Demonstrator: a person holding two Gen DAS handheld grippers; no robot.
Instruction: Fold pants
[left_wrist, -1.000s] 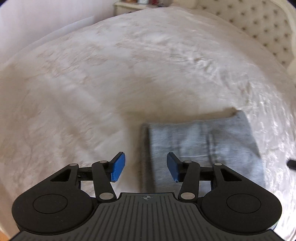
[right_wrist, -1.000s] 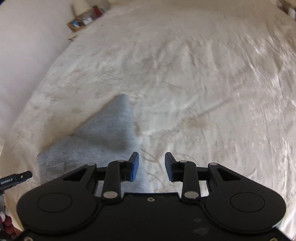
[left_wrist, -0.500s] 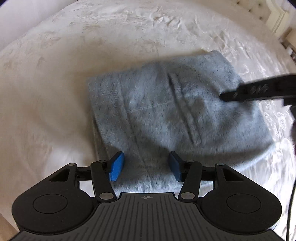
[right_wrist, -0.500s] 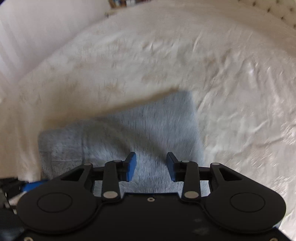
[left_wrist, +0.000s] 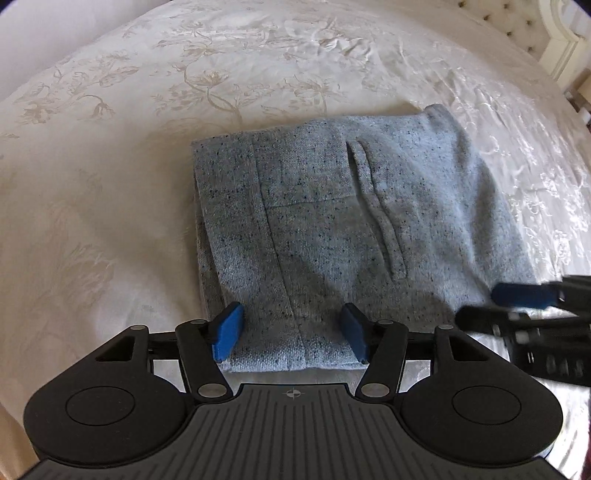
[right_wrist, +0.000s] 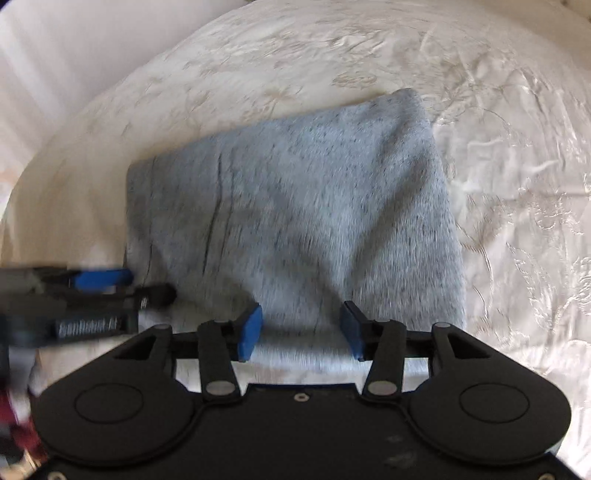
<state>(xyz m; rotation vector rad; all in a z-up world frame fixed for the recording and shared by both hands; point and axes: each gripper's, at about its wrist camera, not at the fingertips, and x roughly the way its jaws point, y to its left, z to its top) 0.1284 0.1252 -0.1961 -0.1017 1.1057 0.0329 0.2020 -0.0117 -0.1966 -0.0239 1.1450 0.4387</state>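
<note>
Nearest the left wrist camera, at six o'clock, the left gripper (left_wrist: 291, 332) points steeply down at the near edge of the pants (left_wrist: 332, 221), its blue fingertips (left_wrist: 229, 330) set moderately wide and opening, one on each side of a strip of the grey fabric without pressing on it. Just beyond them the folded pants lie flat as a neat speckled blue-grey rectangle at the centre of the view, with a vertical seam running up from between the fingers and a narrow welt pocket (left_wrist: 373, 199) toward one o'clock. At three o'clock the right gripper (left_wrist: 517, 299) comes in from the edge, blurred, its blue pad over the pants' right-hand corner; whether it touches the cloth I cannot tell. Seen from the right wrist, the right gripper (right_wrist: 301, 330) likewise hangs over the near hem, jaws at a middling spread and opening, cloth beneath the gap but not pinched. The left gripper (right_wrist: 122, 284) shows at nine o'clock there, smeared by motion, beside the pants' left corner. Under and around the garment spreads the cream bedspread (left_wrist: 110, 184), embroidered with pale flowers and lightly creased, reaching out to twelve o'clock. Farthest off, at one to two o'clock in the left view, a tufted cream headboard (left_wrist: 532, 33) rises behind the bed.
</note>
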